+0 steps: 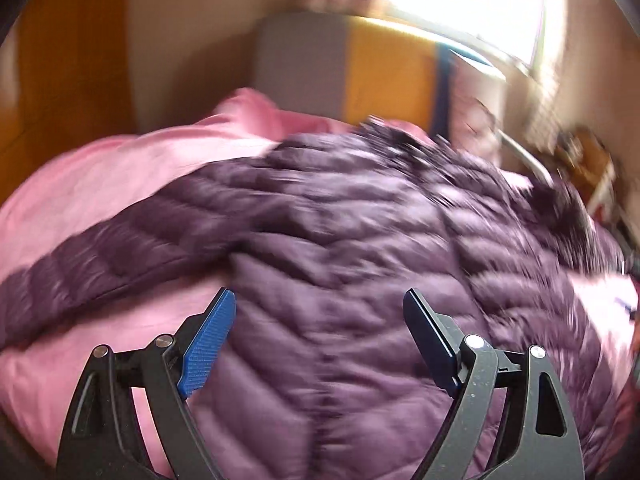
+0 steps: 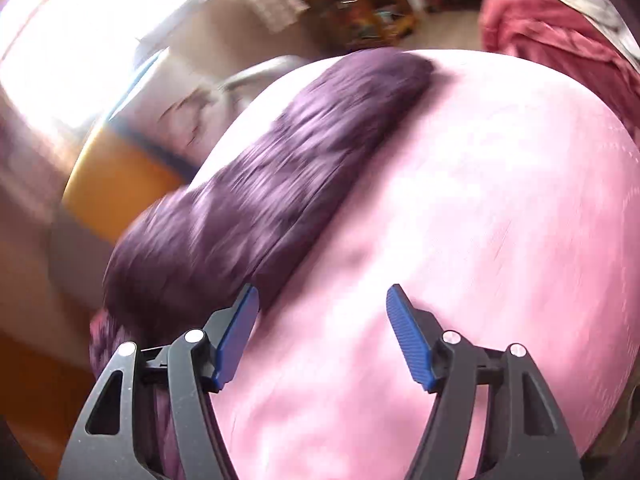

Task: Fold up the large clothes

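Purple puffer jacket point(image 1: 340, 240) is spread on the pink-sheeted bed point(image 1: 100, 184), 1 sleeve reaching toward its edge. Left gripper point(image 1: 320, 332) hangs wide over it, right gripper point(image 2: 322, 328) gapes above bare sheet, both empty. Bright window point(image 1: 468, 4), blurry room.

**Purple puffer jacket spread on the pink bed**

I see a dark purple quilted jacket point(image 1: 360, 280) lying flat on a pink bedsheet point(image 1: 100, 184), its stitched channels angling out from a central seam. One sleeve point(image 1: 120, 248) stretches away to the left across the sheet. In my right wrist view another long, padded part of the jacket point(image 2: 260, 200) runs diagonally over the pink surface, its end near the far edge. Both views are motion-blurred, so finer details escape me.
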The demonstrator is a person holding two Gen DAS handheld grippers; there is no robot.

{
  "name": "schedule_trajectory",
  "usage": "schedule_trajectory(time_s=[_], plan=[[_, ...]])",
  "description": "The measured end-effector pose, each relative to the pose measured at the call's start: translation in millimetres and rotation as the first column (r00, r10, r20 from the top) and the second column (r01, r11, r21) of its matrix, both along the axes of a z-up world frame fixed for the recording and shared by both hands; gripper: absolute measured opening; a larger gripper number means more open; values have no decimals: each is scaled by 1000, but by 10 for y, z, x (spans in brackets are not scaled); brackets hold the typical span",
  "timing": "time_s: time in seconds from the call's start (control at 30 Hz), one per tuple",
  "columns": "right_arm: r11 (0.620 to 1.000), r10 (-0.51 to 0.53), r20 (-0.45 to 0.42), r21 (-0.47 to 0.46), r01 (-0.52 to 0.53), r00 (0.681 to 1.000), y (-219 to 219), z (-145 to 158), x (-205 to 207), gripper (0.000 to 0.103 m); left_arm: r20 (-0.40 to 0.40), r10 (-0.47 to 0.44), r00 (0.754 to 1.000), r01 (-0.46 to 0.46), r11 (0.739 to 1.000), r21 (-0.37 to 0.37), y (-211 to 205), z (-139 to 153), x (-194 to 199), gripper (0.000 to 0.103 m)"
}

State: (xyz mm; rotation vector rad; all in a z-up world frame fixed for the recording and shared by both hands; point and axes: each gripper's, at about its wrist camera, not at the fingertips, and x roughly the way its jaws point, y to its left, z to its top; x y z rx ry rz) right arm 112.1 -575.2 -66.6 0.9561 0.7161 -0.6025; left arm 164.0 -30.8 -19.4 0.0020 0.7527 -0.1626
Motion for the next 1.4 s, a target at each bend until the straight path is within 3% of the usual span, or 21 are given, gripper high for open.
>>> schedule_trajectory(time_s=[0.13,0.27,0.3,0.33,0.4,0.43,0.63,0.73,0.8,0.9,0.93,0.97,1.0,1.03,1.17,1.27,1.33,1.4], plan=[[990,-124,26,72,121,992,-518,-58,110,60,-56,-46,997,47,999,24,-262,-195,113,85],[982,-173,9,74,172,985,-746,-37,377,57,-113,-23,993,27,999,31,-281,-360,181,85],[982,-178,-4,65,178,984,-738,-37,420,47,-144,-10,990,12,1000,13,-255,-431,191,85],[983,-175,-24,55,176,984,-758,-31,458,30,-159,-1,987,1,1000,4,-239,-466,189,85],[991,-131,-63,28,133,989,-753,22,499,10,-166,9,986,-9,1000,3,-223,-508,178,85],[993,-118,-83,-11,118,990,-754,71,469,7,-165,10,986,-8,1000,9,-244,-525,176,85],[962,-73,-97,-270,44,993,-386,622,-154,5,-169,16,986,-11,1000,27,-287,-578,211,87],[945,-93,-155,-326,38,984,-216,607,-443,5,-167,10,986,-5,1000,30,-280,-585,217,88],[948,-102,-220,-319,28,970,-142,432,-558,5,-168,3,986,2,999,32,-263,-580,221,88],[968,-95,-263,-248,28,960,-138,125,-648,9,-172,-7,985,13,999,32,-215,-580,229,88],[968,-97,-255,-248,32,962,-119,119,-700,19,-176,-11,984,17,999,32,-201,-575,232,88],[968,-99,-249,-248,36,963,-93,150,-737,32,-187,-20,982,27,999,34,-189,-557,241,88],[966,-108,-245,-255,43,963,-76,182,-760,66,-195,-32,980,40,999,35,-180,-537,238,88],[960,-124,-234,-275,57,964,-33,249,-819,73,-203,-46,978,54,998,32,-170,-502,244,88],[931,-96,-216,-365,11,972,273,531,-805,73,-144,-75,987,76,997,3,-82,-239,236,88],[913,92,-195,-375,-161,976,683,633,-394,74,-88,-81,993,81,997,-3,-59,-66,358,88],[880,243,-178,-372,-294,953,1030,647,-38,73,-74,-78,994,79,997,1,-97,-26,445,88],[828,399,-168,-357,-433,902,1409,617,375,73,-62,-78,995,79,997,11,-136,-10,560,88]])
